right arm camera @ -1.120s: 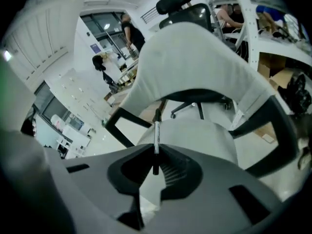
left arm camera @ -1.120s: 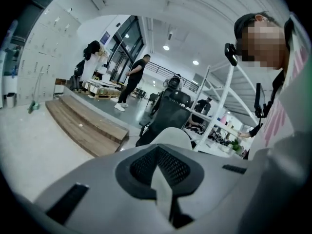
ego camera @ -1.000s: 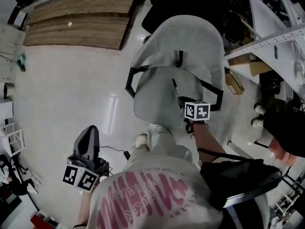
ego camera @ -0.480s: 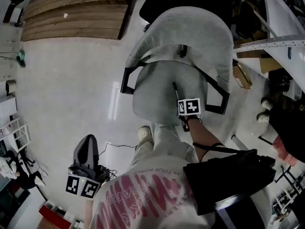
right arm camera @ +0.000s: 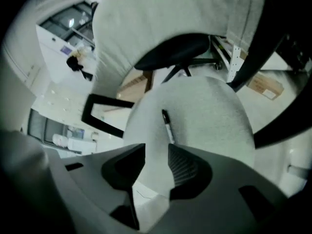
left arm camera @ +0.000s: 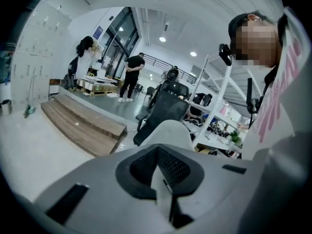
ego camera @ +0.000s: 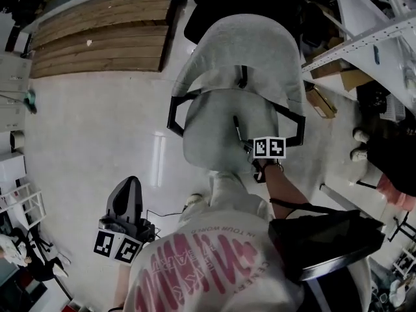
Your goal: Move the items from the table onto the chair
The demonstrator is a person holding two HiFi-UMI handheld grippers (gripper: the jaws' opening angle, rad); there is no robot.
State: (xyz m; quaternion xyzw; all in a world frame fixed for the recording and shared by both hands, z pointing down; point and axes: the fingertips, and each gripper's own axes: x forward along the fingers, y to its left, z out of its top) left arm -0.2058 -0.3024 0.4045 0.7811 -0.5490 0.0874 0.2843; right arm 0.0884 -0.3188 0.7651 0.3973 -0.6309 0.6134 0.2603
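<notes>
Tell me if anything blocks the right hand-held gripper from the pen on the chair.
Nothing visible does. The right hand-held gripper, its jaws just opening and empty, faces the pen across bare chair seat.

A pale grey fabric chair (ego camera: 208,129) with black armrests (ego camera: 174,112) carries a black pen (ego camera: 238,127) with a paler barrel on its seat. Beyond the chair runs a platform (ego camera: 97,38) of brown wooden planks, striped by darker seams. Around the chair the floor (ego camera: 84,129) is glossy off-white. On the near side of the chair, the person's shirt (ego camera: 195,265) is white with pink lettering, next to a black bag (ego camera: 325,236). Left of the chair, the left gripper (ego camera: 128,186) is grey with black ribbed jaws, its cube (ego camera: 117,246) patterned in black-and-white squares.
</notes>
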